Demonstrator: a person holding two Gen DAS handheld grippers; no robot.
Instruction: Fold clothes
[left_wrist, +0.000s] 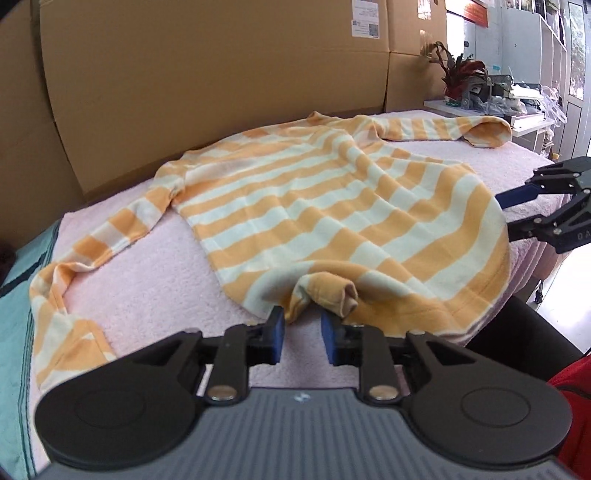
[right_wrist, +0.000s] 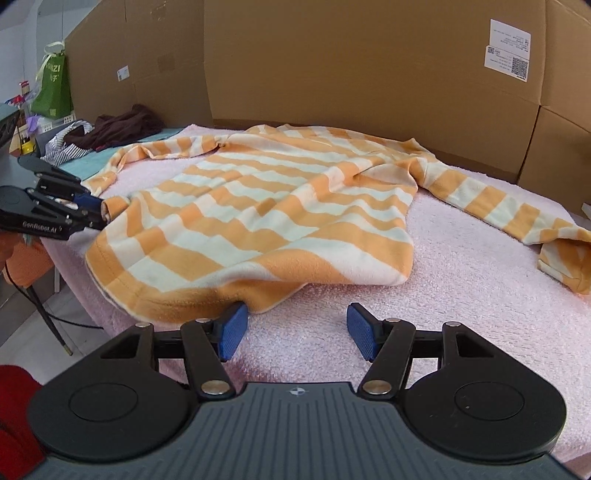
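An orange-and-white striped long-sleeved sweater (left_wrist: 325, 206) lies spread on a pink towel (left_wrist: 155, 273), sleeves out to both sides. My left gripper (left_wrist: 302, 334) is open, its blue pads on either side of a bunched fold of the hem (left_wrist: 328, 291). In the right wrist view the sweater (right_wrist: 273, 221) fills the middle, and my right gripper (right_wrist: 297, 332) is open at the hem's other corner, its left pad (right_wrist: 232, 328) touching the hem edge. Each gripper shows in the other's view: the right one (left_wrist: 535, 210), the left one (right_wrist: 88, 210).
Large cardboard boxes (left_wrist: 221, 85) stand as a wall right behind the towel. A teal cloth (left_wrist: 14, 332) lies at the left. Dark and striped clothes (right_wrist: 110, 129) are piled at the far left. A potted plant (left_wrist: 461, 74) and shelves stand at the right.
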